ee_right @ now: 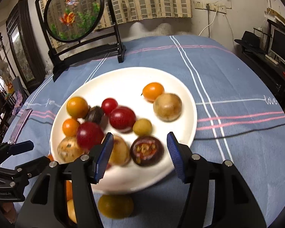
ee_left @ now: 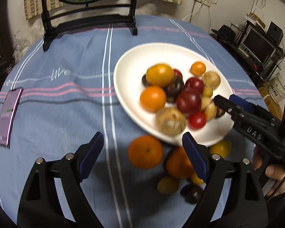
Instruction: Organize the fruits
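A white plate [ee_left: 134, 62] [ee_right: 123, 81] on the blue cloth holds several fruits: oranges, red and dark plums, tan round fruits. A dark mangosteen [ee_right: 147, 151] lies near its front rim. Loose fruits lie on the cloth in front of the plate: an orange [ee_left: 145, 151], a second orange [ee_left: 177, 164], a yellow fruit [ee_left: 221, 148] [ee_right: 115, 206] and a dark plum [ee_left: 192, 193]. My left gripper [ee_left: 143, 156] is open above the loose orange. My right gripper [ee_right: 139, 155] [ee_left: 225, 99] is open over the plate's front edge, around the mangosteen.
A phone [ee_left: 7, 115] lies on the cloth at the left. A round goldfish screen on a black stand [ee_right: 76, 13] stands at the table's back. Shelves with a monitor [ee_left: 258, 43] are off the table to the right.
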### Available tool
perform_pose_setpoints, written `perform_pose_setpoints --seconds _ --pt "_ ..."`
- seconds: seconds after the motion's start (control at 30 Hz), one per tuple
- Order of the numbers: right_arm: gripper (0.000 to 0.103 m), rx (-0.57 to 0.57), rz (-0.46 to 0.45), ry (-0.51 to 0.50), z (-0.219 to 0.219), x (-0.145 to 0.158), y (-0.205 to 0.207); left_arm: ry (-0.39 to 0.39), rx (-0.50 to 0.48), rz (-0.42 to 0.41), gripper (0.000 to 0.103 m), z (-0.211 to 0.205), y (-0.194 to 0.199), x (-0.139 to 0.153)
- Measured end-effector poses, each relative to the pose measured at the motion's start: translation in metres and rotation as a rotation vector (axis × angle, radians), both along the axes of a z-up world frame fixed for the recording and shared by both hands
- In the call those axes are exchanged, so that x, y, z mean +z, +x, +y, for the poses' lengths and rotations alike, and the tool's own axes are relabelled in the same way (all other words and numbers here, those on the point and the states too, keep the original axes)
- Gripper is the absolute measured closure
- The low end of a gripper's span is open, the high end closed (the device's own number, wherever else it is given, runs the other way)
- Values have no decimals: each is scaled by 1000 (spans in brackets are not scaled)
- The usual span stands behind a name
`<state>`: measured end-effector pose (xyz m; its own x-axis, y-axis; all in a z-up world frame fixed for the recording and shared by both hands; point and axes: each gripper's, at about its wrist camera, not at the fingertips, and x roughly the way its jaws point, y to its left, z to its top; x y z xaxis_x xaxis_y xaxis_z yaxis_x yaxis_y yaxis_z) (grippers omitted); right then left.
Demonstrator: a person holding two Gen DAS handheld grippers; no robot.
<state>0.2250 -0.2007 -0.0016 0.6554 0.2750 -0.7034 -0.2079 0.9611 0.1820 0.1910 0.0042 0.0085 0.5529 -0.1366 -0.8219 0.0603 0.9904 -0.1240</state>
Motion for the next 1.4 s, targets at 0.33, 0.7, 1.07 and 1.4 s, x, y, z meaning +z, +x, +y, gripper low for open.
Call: perform_pose_setpoints --seconds 0.33,0.7,1.07,1.4 --pt "44 -22 6 -5 -11 2 -48 -25 -7 24 17 8 -32 -7" --pt "44 -36 9 9 -24 3 -87 17 -47 27 17 0 -63 -20" --pt "43 8 46 42 -26 -2 -108 59 -94 47 24 -1 -63 -38" --pt "43 45 56 29 -15 -8 -109 89 -136 30 28 -20 -52 -40"
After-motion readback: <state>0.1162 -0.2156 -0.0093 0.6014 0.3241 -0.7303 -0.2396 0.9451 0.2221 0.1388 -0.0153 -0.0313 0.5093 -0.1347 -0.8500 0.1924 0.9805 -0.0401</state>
